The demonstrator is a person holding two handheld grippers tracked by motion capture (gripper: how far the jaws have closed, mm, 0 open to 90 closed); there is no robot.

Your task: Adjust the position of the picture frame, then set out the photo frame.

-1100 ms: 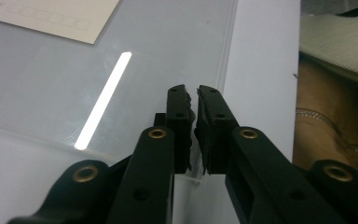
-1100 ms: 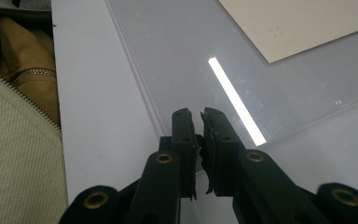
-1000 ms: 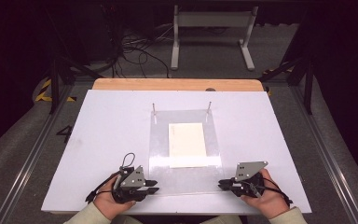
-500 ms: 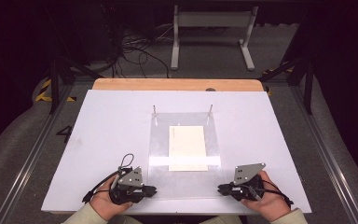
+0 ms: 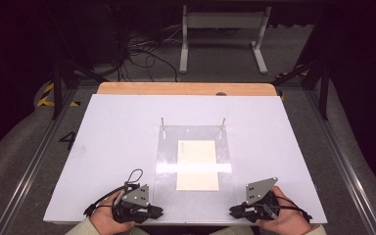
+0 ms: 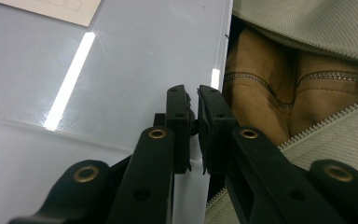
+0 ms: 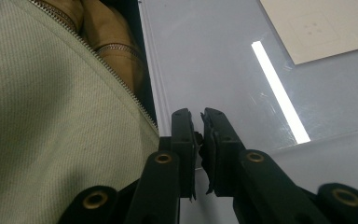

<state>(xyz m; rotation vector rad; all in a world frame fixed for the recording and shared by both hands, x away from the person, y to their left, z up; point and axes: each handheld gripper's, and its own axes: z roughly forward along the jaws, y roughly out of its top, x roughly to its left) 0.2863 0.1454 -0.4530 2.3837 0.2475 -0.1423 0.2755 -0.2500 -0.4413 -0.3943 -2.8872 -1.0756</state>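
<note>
While both grippers are held at the near edge of the white table (image 5: 112,142), the clear plastic sheet (image 5: 194,134) is seen lying flat between them, a little further in. A cream paper (image 5: 197,164) is laid on the middle of that sheet. The left gripper (image 5: 157,213) is kept just beside the sheet's near left corner, its jaws just closed and clenched on nothing. The right gripper (image 5: 233,212) is kept just beside the sheet's near right corner, clenched on nothing too
</note>
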